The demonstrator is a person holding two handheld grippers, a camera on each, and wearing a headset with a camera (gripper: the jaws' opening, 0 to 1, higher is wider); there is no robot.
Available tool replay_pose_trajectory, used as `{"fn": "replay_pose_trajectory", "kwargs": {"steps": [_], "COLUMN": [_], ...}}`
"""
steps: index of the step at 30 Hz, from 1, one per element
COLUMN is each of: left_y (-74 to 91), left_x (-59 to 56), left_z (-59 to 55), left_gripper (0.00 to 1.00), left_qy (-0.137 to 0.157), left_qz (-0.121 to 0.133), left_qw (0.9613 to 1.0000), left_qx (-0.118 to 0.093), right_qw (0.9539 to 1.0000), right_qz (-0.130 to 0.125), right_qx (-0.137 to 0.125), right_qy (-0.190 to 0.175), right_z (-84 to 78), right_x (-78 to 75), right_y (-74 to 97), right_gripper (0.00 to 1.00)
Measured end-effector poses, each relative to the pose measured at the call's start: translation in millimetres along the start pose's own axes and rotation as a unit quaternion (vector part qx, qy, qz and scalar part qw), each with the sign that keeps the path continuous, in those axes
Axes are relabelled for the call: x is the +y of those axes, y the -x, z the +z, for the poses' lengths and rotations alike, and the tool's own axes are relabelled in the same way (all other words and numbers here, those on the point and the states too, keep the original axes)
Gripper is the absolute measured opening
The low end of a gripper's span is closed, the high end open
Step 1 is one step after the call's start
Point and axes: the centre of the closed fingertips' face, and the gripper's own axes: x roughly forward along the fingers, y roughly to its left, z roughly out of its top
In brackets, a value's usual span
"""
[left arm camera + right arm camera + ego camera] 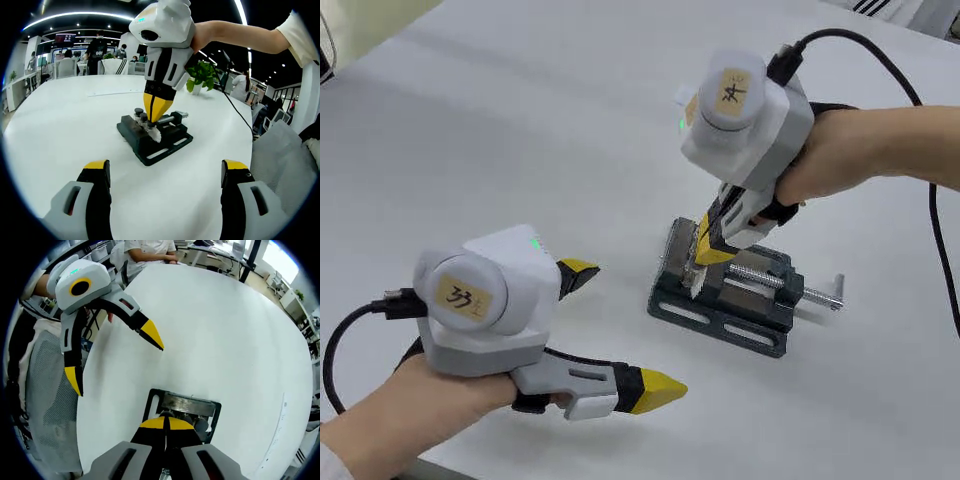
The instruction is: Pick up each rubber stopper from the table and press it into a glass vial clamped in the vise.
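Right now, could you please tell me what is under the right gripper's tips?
The vise sits under the right gripper, with two dark-topped vials standing in it just beside the tips. Whatever lies directly beneath the shut tips is covered.

Both units matched: left gripper and right gripper had white-grey moulded housings. Each had a round cap with a tan sticker bearing handwritten marks. Green LED sat on top of the left housing, and another on the right one's side. Jaws were black with yellow wedge tips, on grey slotted arms. Black cable plugged into each rear. The arm behind the right gripper wore a white short sleeve.
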Motion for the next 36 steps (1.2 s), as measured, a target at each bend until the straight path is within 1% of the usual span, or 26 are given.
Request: {"fn": "replay_pose_trajectory", "kwargs": {"steps": [3,5,7,8,9,11,12,14,15,17,18,20,22,26,28,31,33,36], "left_y": [2.0,4.0,6.9,8.7,9.3,11.0,12.5,13.9,14.2,14.5,14.5,14.1,14.2,14.2,14.0,13.8,13.6,14.0], "left_x": [1.6,2.7,3.1,3.9,4.3,5.8,5.7,5.3,6.3,7.4,8.0,8.9,8.8,9.7,9.0,9.0,8.1,8.1], "left_z": [5.1,7.1,12.0,15.1,16.2,17.2,19.9,22.3,23.0,23.7,24.2,23.5,23.7,24.2,24.1,23.2,23.7,23.0], "left_gripper": [0.91,0.91,0.91,0.91,0.91,0.91,0.91,0.91,0.91,0.91,0.91,0.91,0.91,0.91,0.92,0.92,0.92,0.92], "left_qy": [-0.005,-0.01,-0.015,-0.018,-0.019,-0.025,-0.027,-0.029,-0.033,-0.036,-0.035,-0.038,-0.04,-0.041,-0.042,-0.044,-0.043,-0.044], "left_qz": [0.004,0.007,0.01,0.013,0.014,0.018,0.021,0.023,0.027,0.028,0.029,0.03,0.03,0.031,0.031,0.031,0.03,0.029], "left_qw": [1.0,0.9999,0.9998,0.9998,0.9997,0.9995,0.9994,0.9993,0.9991,0.9989,0.9989,0.9988,0.9987,0.9987,0.9986,0.9985,0.9986,0.9986], "left_qx": [0.001,0.003,0.003,0.002,0.002,0.005,0.004,0.004,0.005,0.006,0.005,0.006,0.008,0.007,0.007,0.007,0.006,0.007], "right_qw": [1.0,0.9998,0.9998,0.9998,0.9999,0.9999,0.9999,0.9996,0.9994,0.9987,0.9979,0.9963,0.9952,0.9946,0.9947,0.9947,0.994,0.992], "right_qz": [0.002,0.005,0.006,0.005,0.005,0.003,-0.001,-0.013,-0.017,-0.02,-0.024,-0.028,-0.031,-0.032,-0.03,-0.029,-0.032,-0.041], "right_qx": [0.0,-0.006,-0.01,-0.011,-0.009,-0.009,-0.01,-0.018,-0.025,-0.044,-0.06,-0.081,-0.093,-0.098,-0.097,-0.098,-0.104,-0.119], "right_qy": [-0.004,-0.016,-0.018,-0.015,-0.001,-0.006,-0.003,0.018,0.015,0.015,0.003,-0.008,-0.009,-0.015,-0.016,0.004,0.011,0.005], "right_z": [0.3,0.2,-0.1,1.2,1.6,2.5,2.5,2.3,1.4,1.9,2.2,1.8,0.9,3.1,3.4,3.1,3.4,2.7], "right_x": [-0.9,-2.3,-2.3,-0.9,-0.6,-1.6,0.0,1.6,1.2,-0.7,-2.6,-3.8,0.2,-4.8,-3.6,-2.3,-3.9,-2.3], "right_y": [0.1,0.1,0.2,0.0,-0.2,-0.6,-0.6,-0.2,0.5,0.6,0.3,1.0,1.8,1.1,0.9,0.7,0.1,1.0], "right_gripper": [0.0,0.0,0.0,0.0,0.0,0.0,0.0,0.0,0.0,0.0,0.0,0.0,0.0,0.0,0.0,0.0,0.0,0.0]}}
